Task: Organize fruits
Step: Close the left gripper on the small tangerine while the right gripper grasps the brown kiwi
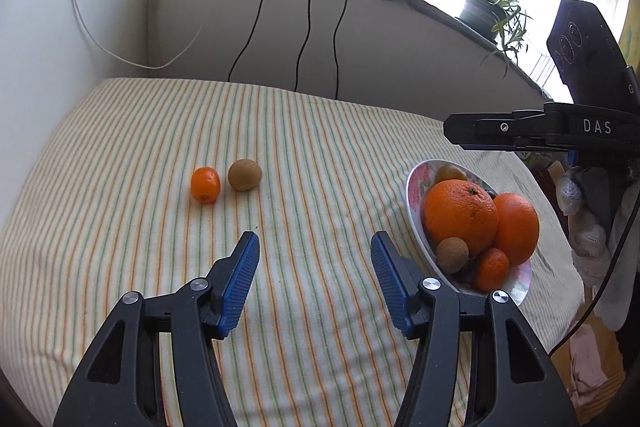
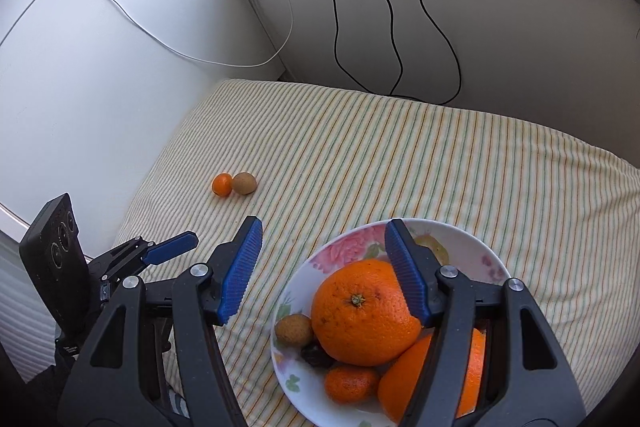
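Evidently a reach step: two loose fruits left on the striped cloth point(image 1: 320, 155), the rest already gathered in the floral bowl point(image 2: 472, 251). Judged late in the task.

Left gripper point(image 1: 315, 245): jaws apart, roughly half spread, nothing between the blue pads, hovering over bare cloth. Ahead of it and a little left lie the small mandarin point(image 1: 205, 184) and the brown kiwi-like fruit point(image 1: 245, 175), just beside each other; whether they touch, cannot tell. Both are apart from the fingertips, not yet bracketed.

Right gripper point(image 2: 322, 229): jaws likewise parted, empty, held above the bowl's left rim; the big orange point(image 2: 366, 313) sits below its right finger, not pinched. A second orange point(image 2: 472, 359), a small mandarin and a brown fruit also in the bowl.

Next move, by judgement: left gripper goes forward and down, straddles one loose fruit alone, closes gently. The neighbour sits close, so a nudge may roll it on the soft cloth
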The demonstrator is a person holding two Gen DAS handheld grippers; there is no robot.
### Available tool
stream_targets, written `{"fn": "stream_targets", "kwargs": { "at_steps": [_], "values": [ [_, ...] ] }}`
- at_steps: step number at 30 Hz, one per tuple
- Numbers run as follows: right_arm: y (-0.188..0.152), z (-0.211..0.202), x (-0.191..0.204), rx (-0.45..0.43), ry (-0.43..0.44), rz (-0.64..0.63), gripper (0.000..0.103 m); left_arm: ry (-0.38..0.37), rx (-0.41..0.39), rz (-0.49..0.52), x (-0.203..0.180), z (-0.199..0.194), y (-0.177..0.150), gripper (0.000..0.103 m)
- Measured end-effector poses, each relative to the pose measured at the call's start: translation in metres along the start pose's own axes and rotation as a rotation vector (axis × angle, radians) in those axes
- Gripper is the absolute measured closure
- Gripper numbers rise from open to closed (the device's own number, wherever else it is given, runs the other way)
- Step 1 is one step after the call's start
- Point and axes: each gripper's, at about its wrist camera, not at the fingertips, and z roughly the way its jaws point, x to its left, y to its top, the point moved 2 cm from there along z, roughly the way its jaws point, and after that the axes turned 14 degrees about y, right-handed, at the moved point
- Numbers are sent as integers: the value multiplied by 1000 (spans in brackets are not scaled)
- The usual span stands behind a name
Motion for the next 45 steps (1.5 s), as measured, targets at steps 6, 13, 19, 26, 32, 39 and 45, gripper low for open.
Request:
{"fn": "stream_targets", "kwargs": {
  "at_steps": [6,13,19,26,32,39,45],
  "values": [
    [12,23,20,34,35,-12,36,29,9,-22,21,8,4,46],
    [27,59,41,81,77,1,40,51,20,-26,38,20,8,51],
    [34,88,47,125,93,30,51,61,25,-9,48,32,18,59],
    [35,120,45,169,98,79,58,59,47,12,54,48,25,68],
    [34,141,44,196,82,89,67,51,59,11,55,56,25,70],
    [32,155,42,213,73,104,69,44,66,8,56,61,27,70],
    [37,175,41,225,70,113,69,44,74,9,57,68,31,74]
  ]
}}
